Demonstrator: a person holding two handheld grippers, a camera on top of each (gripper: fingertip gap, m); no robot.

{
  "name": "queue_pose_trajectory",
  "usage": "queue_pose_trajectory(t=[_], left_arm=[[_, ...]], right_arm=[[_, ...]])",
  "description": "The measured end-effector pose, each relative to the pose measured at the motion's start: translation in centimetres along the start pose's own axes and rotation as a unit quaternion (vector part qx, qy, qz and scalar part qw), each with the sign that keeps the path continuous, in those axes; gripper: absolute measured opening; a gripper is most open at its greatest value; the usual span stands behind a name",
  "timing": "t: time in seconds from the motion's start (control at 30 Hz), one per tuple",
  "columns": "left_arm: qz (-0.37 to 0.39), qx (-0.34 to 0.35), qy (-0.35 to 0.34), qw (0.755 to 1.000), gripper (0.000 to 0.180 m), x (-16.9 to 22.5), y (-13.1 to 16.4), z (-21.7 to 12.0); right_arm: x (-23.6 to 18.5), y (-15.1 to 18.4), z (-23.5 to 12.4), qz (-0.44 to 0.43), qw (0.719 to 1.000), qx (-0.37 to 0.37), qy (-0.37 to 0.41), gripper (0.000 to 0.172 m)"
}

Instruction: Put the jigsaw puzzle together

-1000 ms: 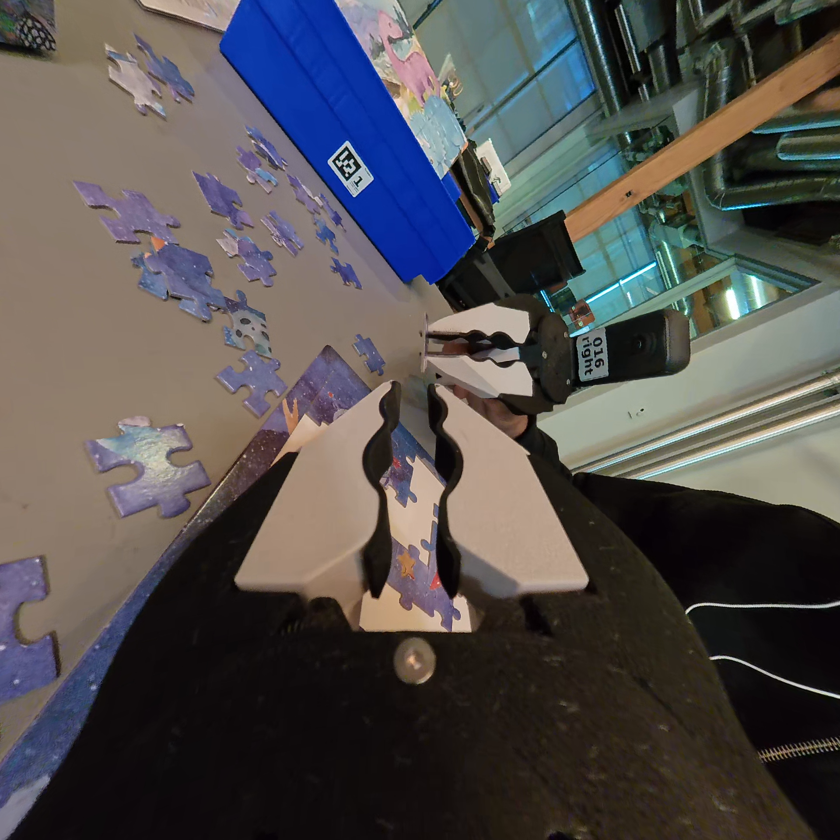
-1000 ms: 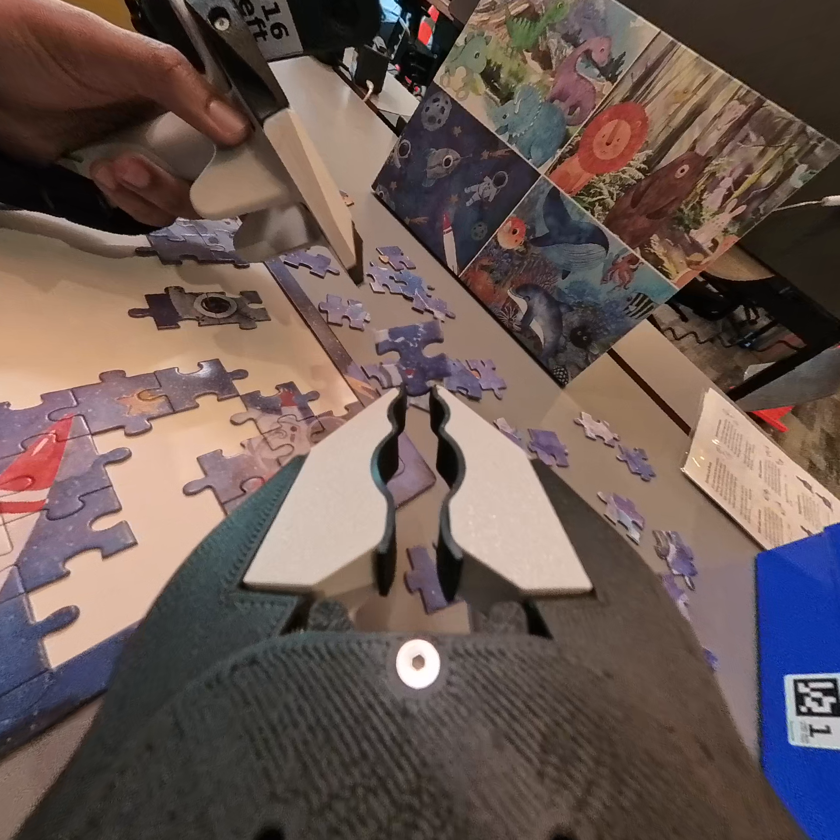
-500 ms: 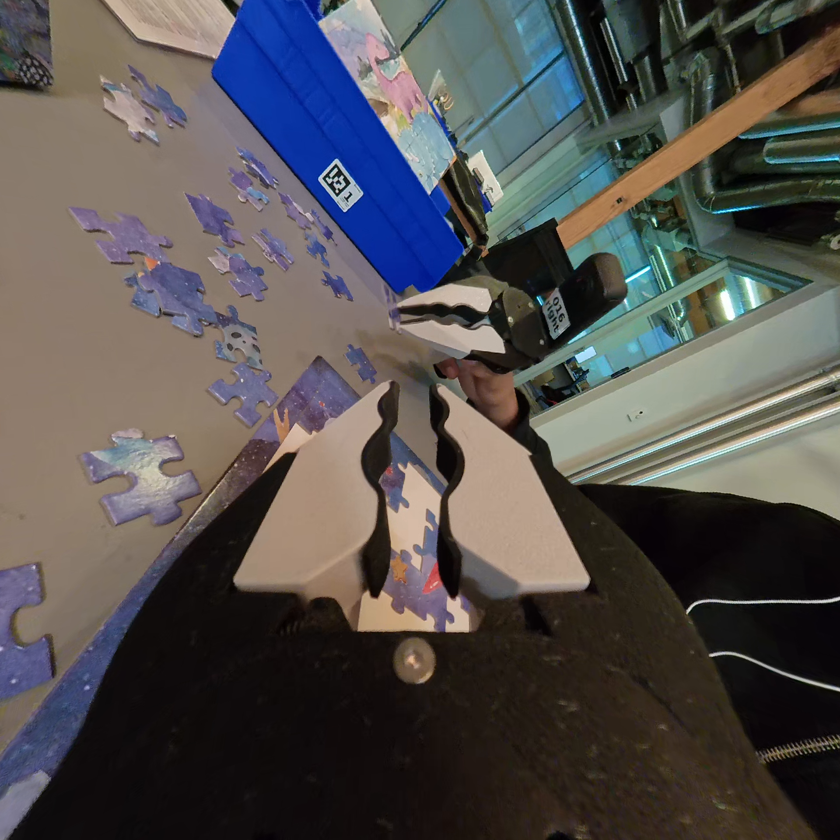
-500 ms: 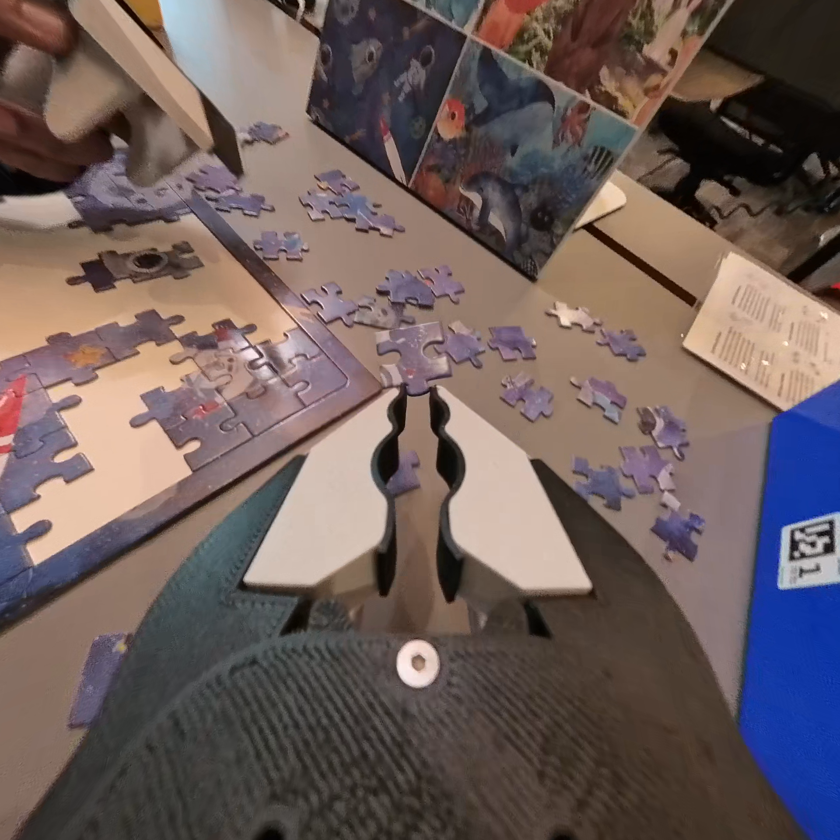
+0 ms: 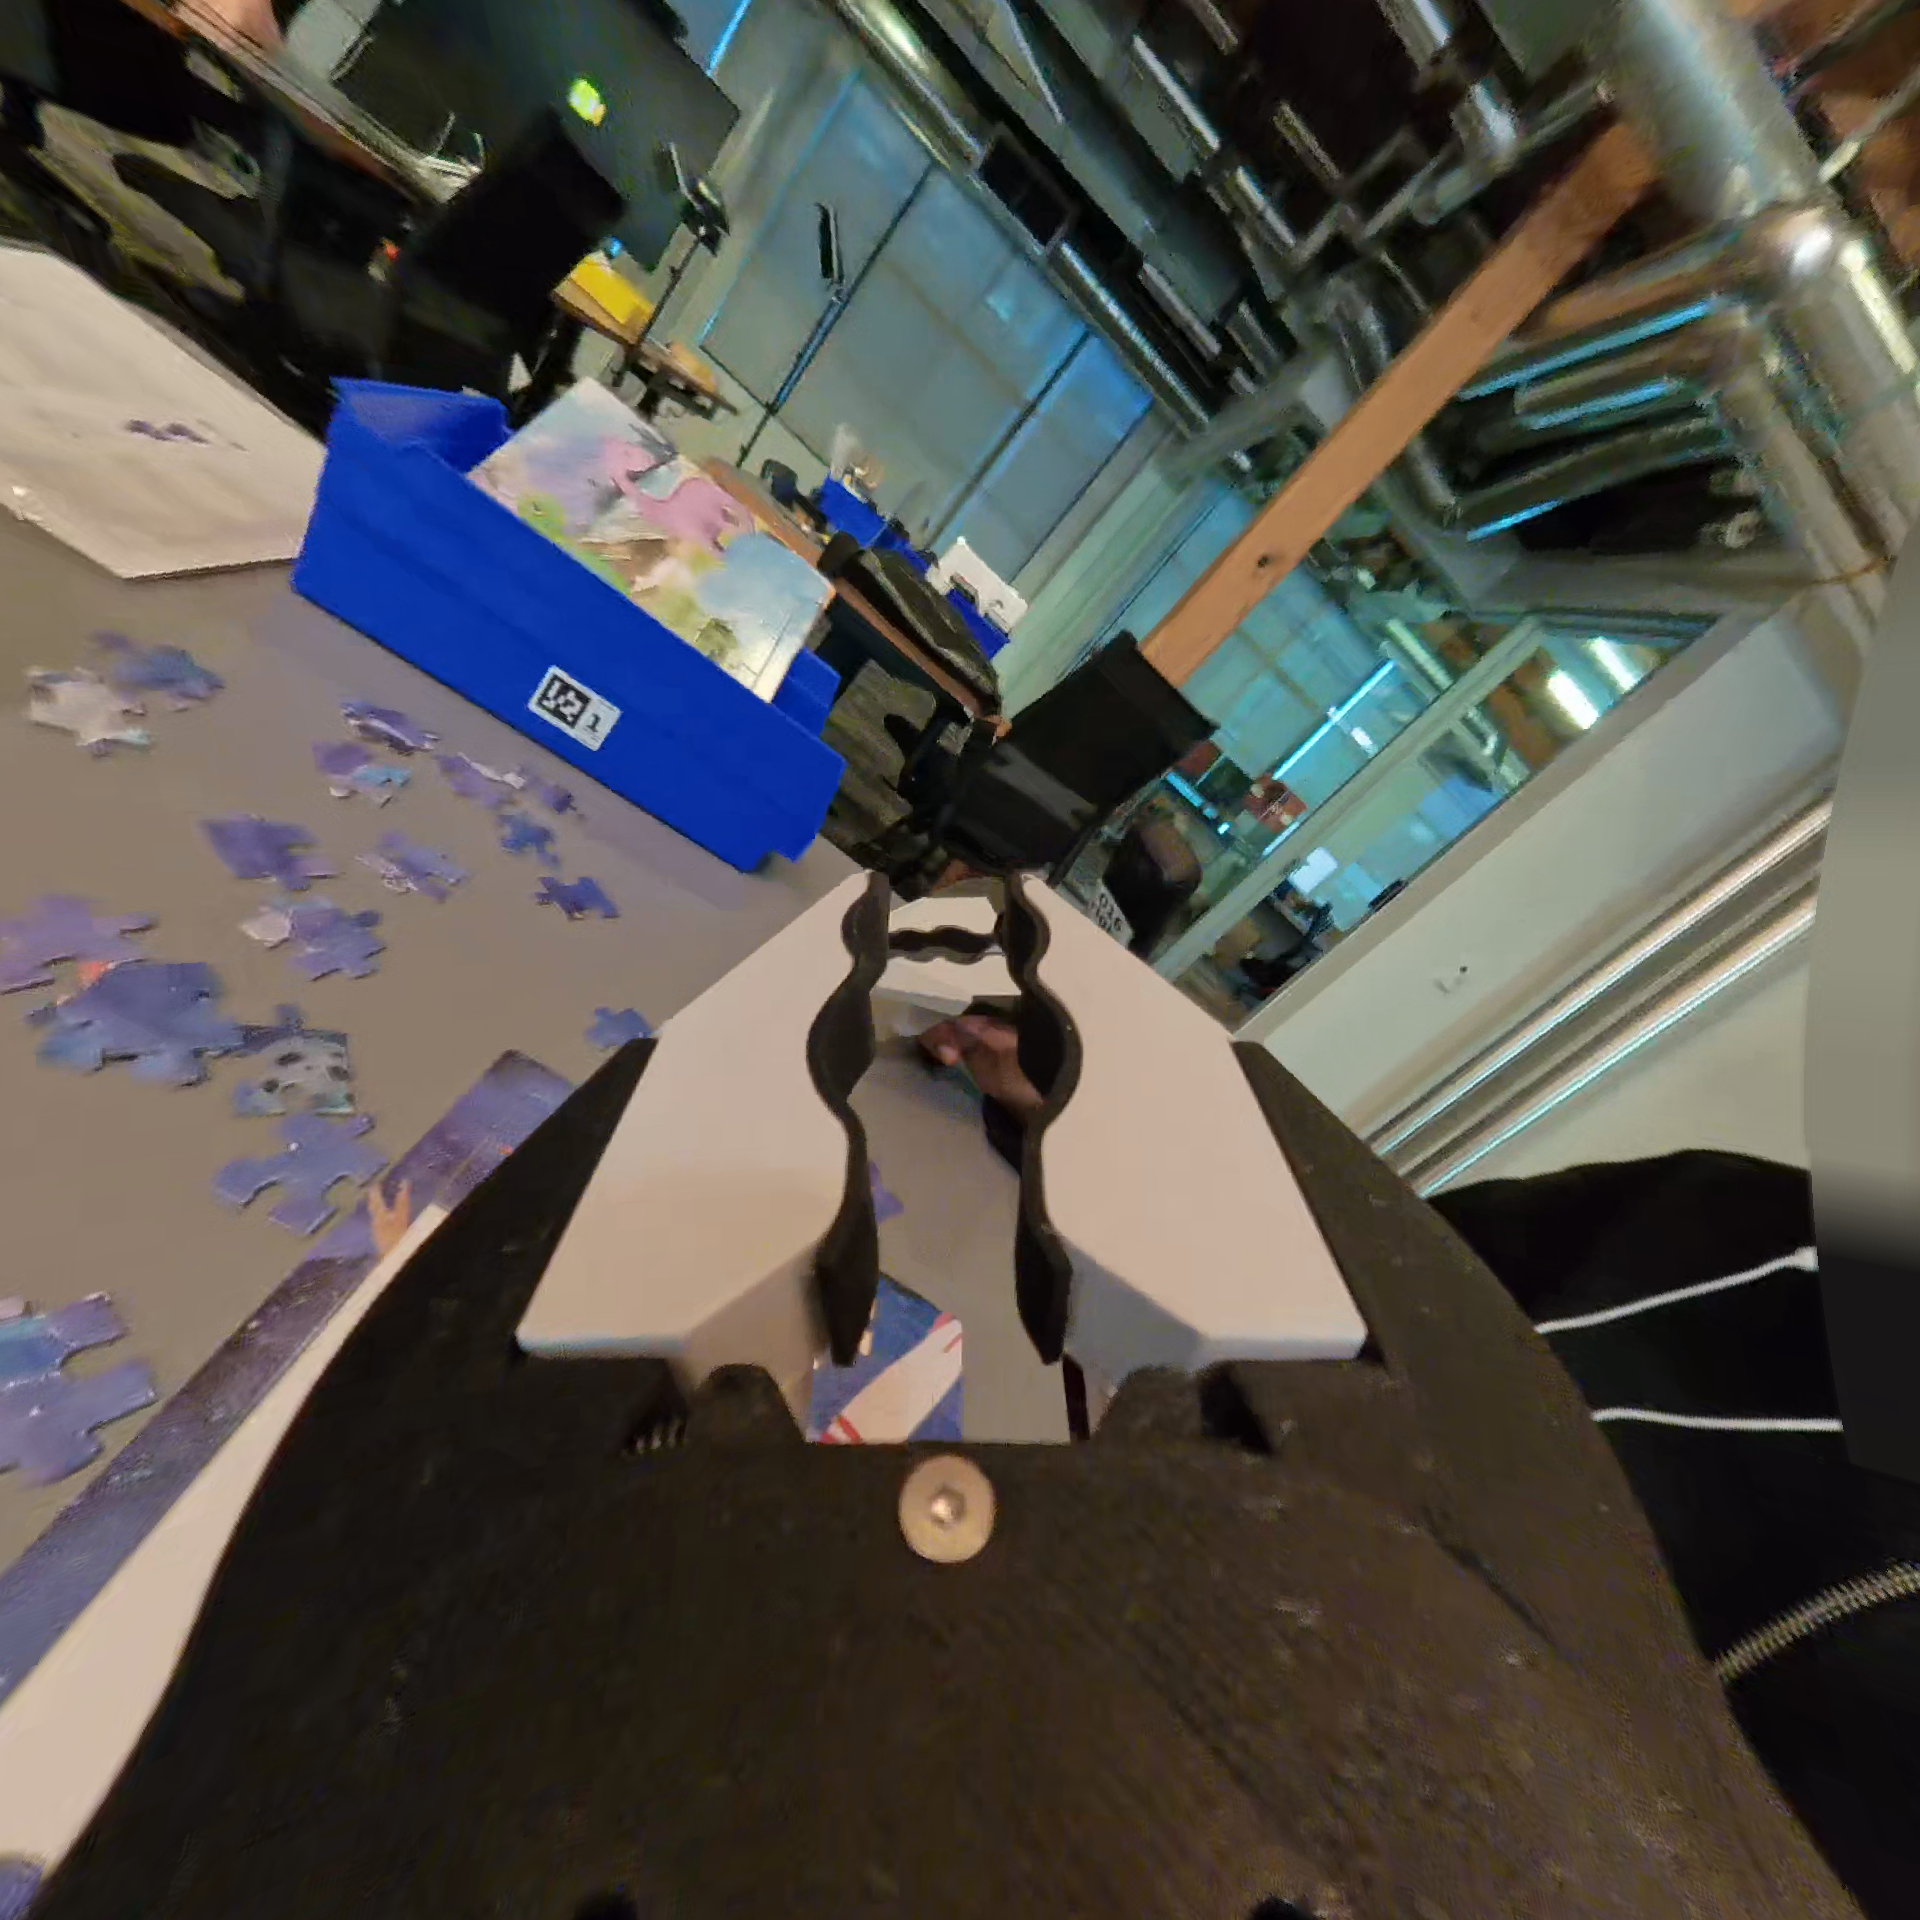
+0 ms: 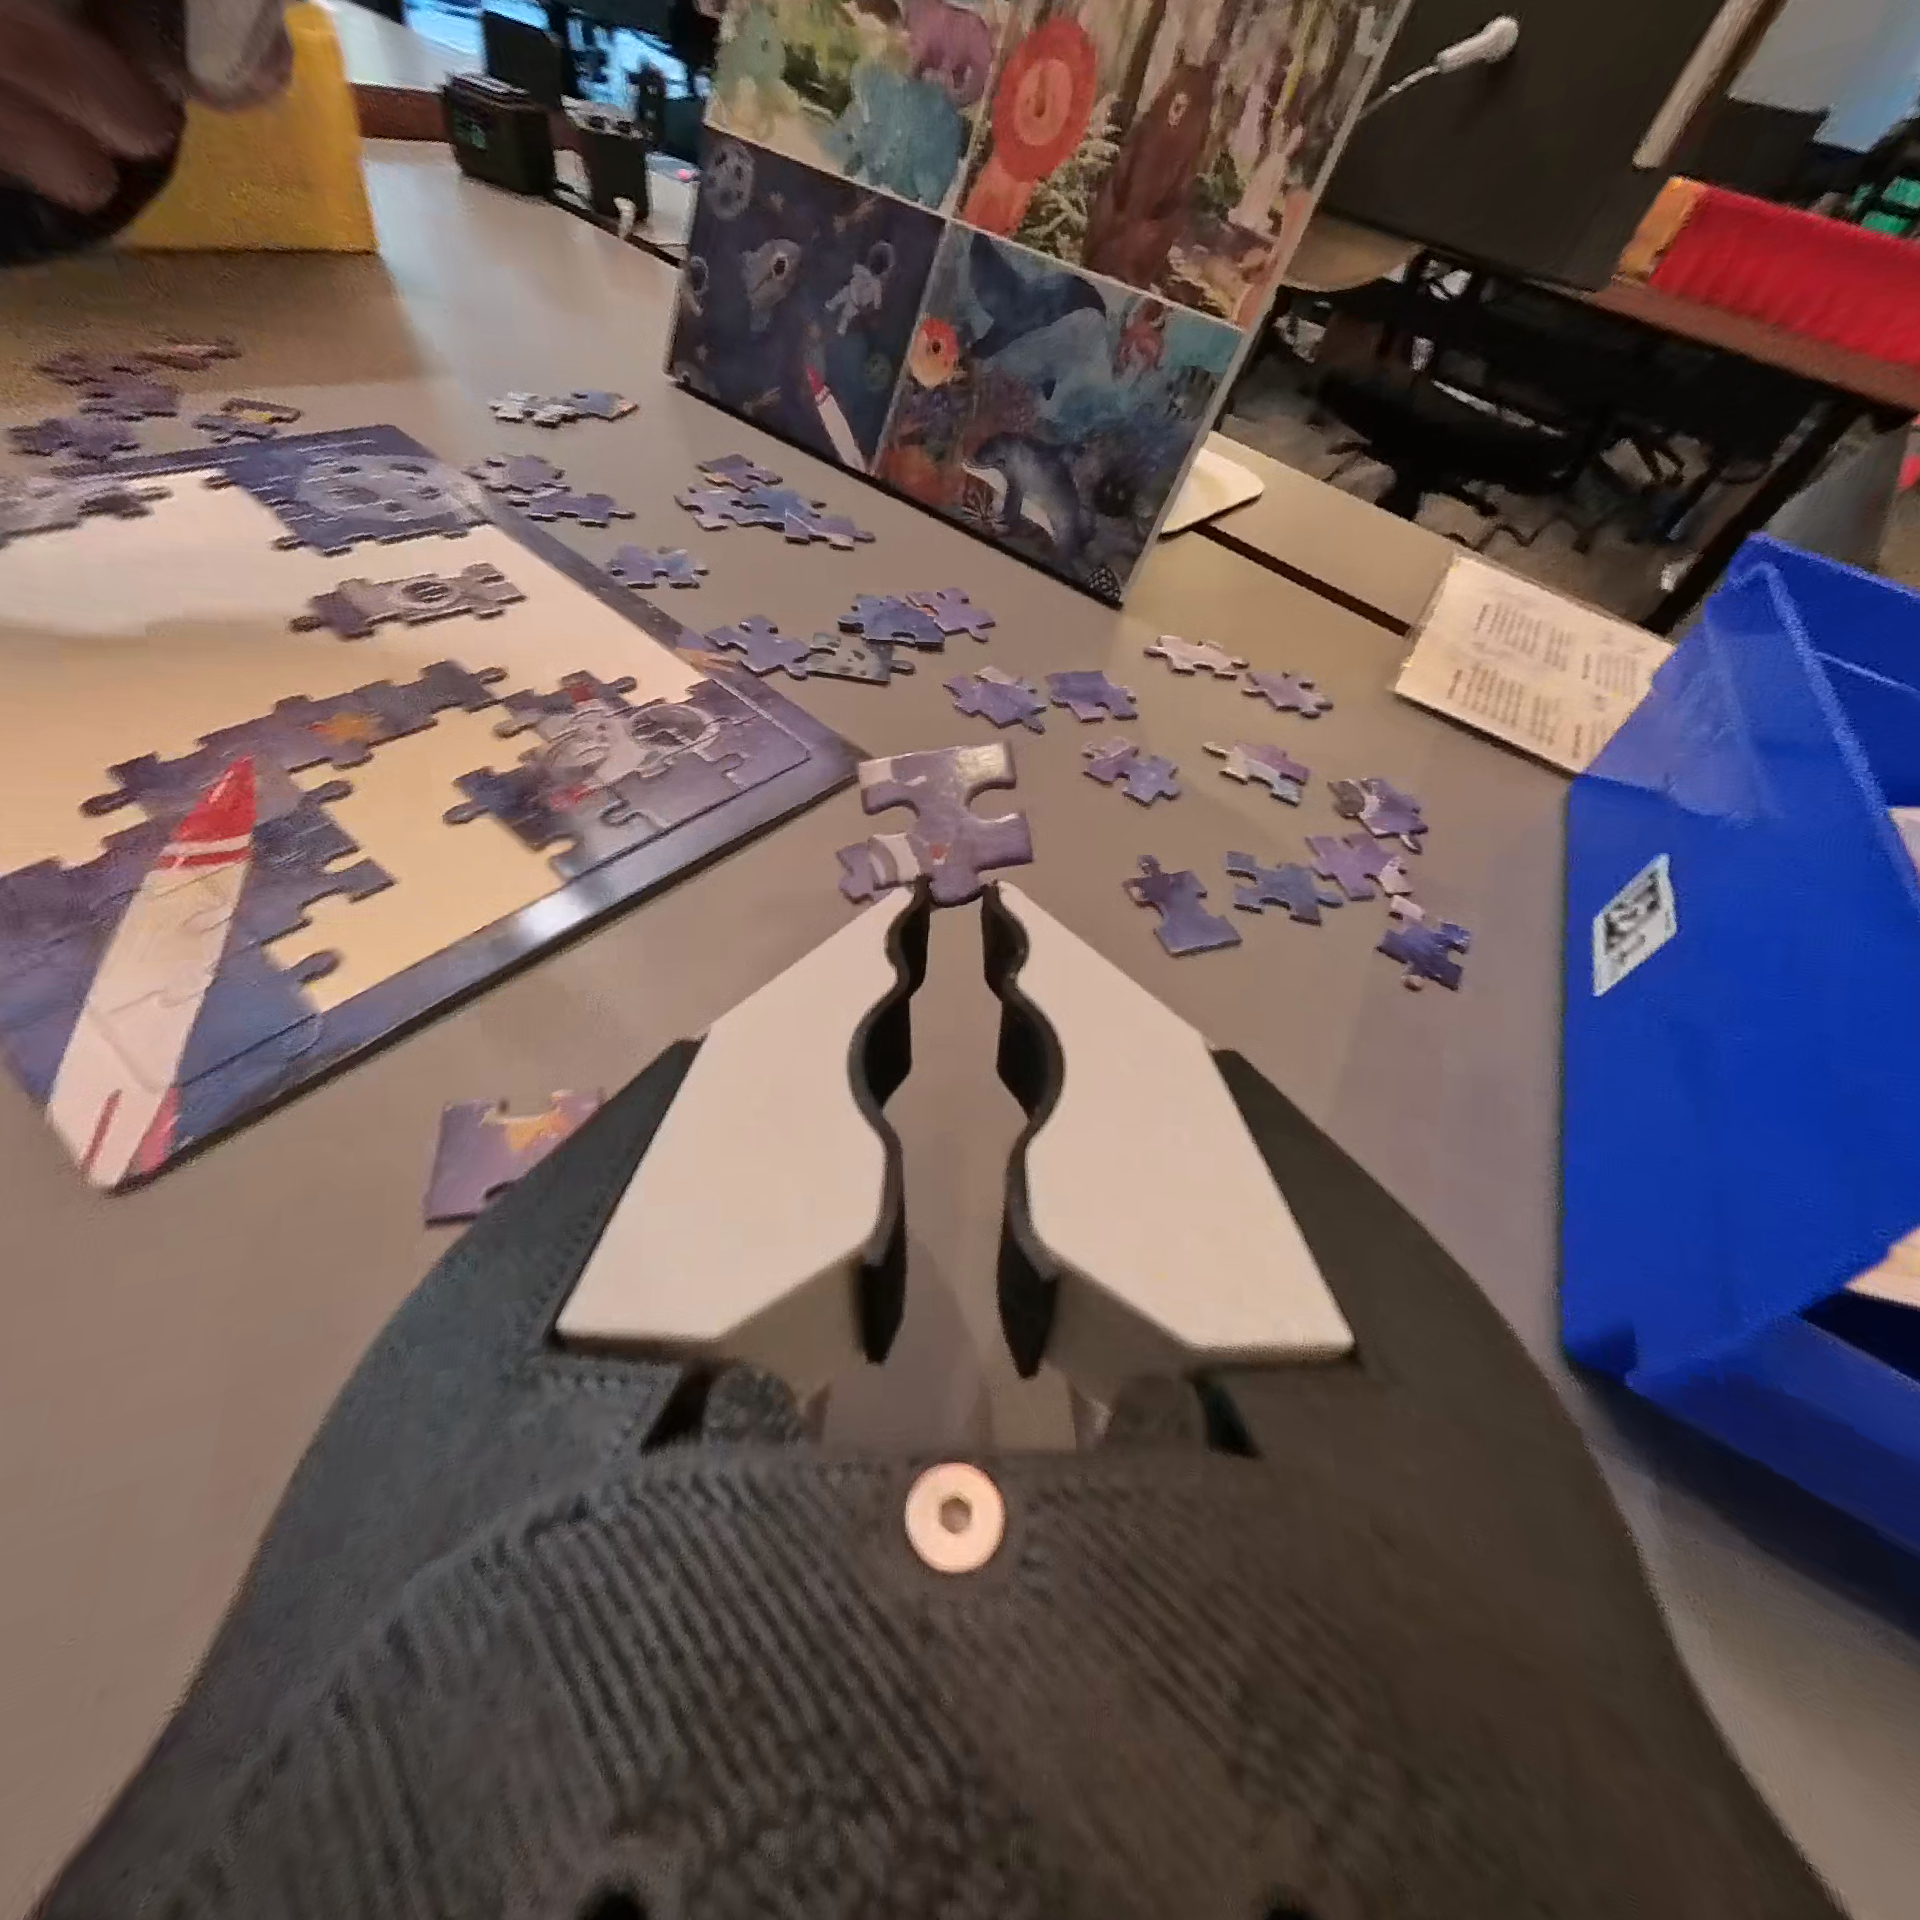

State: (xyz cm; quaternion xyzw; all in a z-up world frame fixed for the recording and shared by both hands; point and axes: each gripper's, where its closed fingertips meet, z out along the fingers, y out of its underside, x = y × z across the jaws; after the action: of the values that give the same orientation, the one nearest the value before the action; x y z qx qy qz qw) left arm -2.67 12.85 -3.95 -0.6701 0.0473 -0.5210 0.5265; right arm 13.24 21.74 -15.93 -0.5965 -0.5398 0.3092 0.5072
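At the centre of the left wrist view, we see the left gripper empty, jaws apart, above the puzzle board. In the right wrist view, mid-frame, the right gripper pinches a purple puzzle piece by one tab; it looks thin, light and bendable.

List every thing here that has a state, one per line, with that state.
Right gripper: shut on a purple puzzle piece, held above the table.
Left gripper: open, nothing between its fingers.
Puzzle board: flat on the table, partly filled, gaps left.
Loose pieces: scattered flat on the table.
Picture box: standing upright.
Blue bin: open, a picture board leaning inside.
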Motion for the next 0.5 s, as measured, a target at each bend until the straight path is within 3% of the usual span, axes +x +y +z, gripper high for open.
queue_pose_trajectory(t=[0.13,0.27,0.33,0.43,0.5], left_arm=[[0.078,-0.041,-0.093,0.992,0.023,0.6,1.5,-0.8],[0.110,-0.054,-0.198,0.972,0.027,-1.1,2.7,-4.7],[0.128,-0.051,-0.272,0.953,0.029,-3.3,3.0,-8.0],[0.153,-0.056,-0.403,0.900,0.023,-8.4,3.9,-14.4],[0.146,-0.059,-0.445,0.881,0.023,-10.4,4.6,-17.8]], right_arm=[[-1.2,0.2,-0.6,0.000,0.999,0.001,-0.049,0.008],[-0.5,-0.5,-1.3,0.001,0.999,0.032,-0.026,0.008],[-0.1,-0.5,-1.4,0.010,0.999,0.032,-0.017,0.008],[0.8,-0.2,-1.3,0.025,0.999,0.022,0.002,0.008],[1.2,0.3,-0.9,0.033,0.999,0.001,0.014,0.008]])
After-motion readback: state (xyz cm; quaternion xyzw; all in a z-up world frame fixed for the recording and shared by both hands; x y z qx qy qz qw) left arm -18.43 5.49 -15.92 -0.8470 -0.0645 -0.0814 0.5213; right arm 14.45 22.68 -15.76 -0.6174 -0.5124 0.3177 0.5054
